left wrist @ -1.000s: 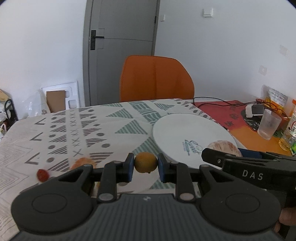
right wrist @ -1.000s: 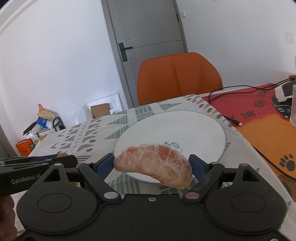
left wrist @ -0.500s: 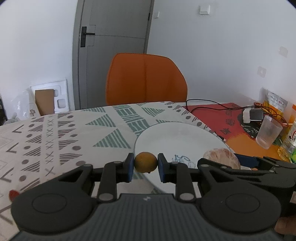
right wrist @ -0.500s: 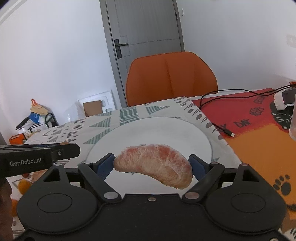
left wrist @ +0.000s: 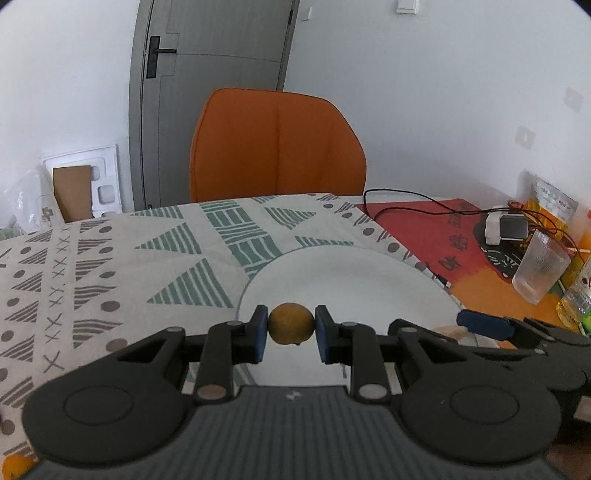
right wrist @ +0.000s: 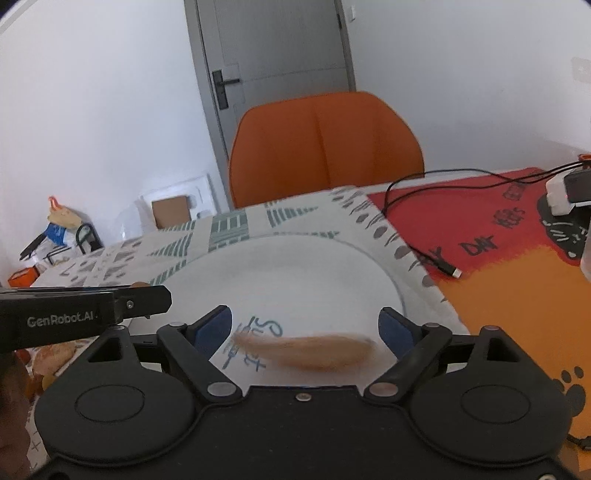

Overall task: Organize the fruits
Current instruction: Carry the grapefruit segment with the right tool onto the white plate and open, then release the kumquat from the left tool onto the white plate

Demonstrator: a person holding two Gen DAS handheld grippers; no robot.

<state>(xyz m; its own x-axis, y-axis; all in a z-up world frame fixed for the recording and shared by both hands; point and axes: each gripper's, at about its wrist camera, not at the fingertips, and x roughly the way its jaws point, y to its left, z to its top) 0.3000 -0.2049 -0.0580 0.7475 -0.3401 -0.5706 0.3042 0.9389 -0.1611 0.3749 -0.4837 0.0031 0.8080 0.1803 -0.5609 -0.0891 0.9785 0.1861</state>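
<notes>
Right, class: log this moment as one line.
left gripper: shut on small orange fruit | right gripper: opening, pomelo segment dropping onto white plate

White walls (left wrist: 443, 92), even daylight, no hard shadows. Grey door (left wrist: 214, 92) with black lever handle (left wrist: 155, 55) behind an orange chair (left wrist: 277, 147) pushed up to the worktop's far edge. Worktop cloth (left wrist: 110, 266) cream with green and grey geometric print; red-orange mat (right wrist: 517, 236) on its right side. White foam packing and cardboard (left wrist: 81, 184) lean on the wall left of the door. Light switch (left wrist: 406, 5) high up.
</notes>
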